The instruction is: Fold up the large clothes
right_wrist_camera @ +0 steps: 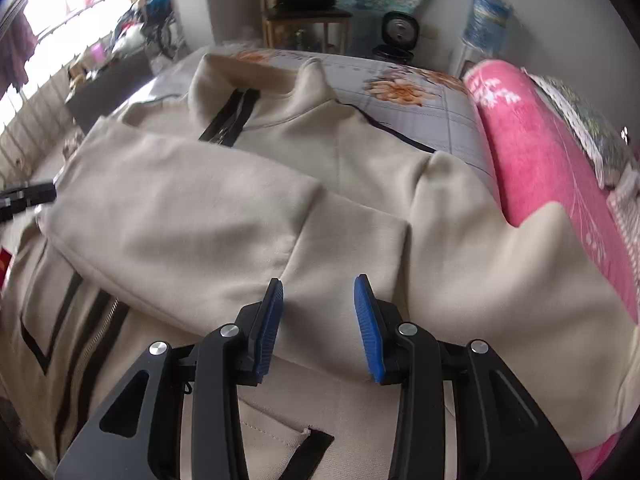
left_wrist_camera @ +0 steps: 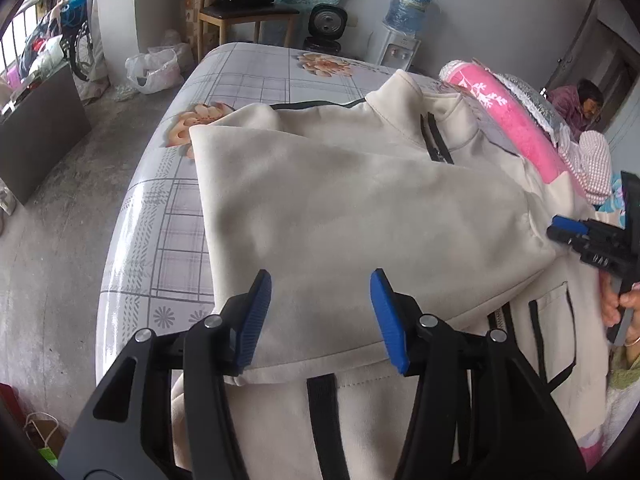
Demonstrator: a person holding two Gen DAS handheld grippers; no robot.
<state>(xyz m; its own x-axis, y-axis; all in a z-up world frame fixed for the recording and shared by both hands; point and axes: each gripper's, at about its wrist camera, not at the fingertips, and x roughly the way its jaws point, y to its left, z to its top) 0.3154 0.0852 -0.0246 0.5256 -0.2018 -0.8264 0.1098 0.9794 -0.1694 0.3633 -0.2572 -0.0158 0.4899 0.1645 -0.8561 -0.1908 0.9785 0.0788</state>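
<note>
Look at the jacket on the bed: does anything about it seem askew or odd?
Yes. The beige jacket's right sleeve drapes up against the pink rolled blanket instead of lying flat, while the left sleeve lies folded across the front.

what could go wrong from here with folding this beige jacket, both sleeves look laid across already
1. The jacket lies against the pink rolled blanket, so its right side is bunched up the roll; a fold from there may come out uneven.
2. Both the left gripper and the right gripper are open and hold nothing, so the folded sleeve could slide when the body is lifted.
3. The open zipper near the collar may let the front panels shift apart.
</note>
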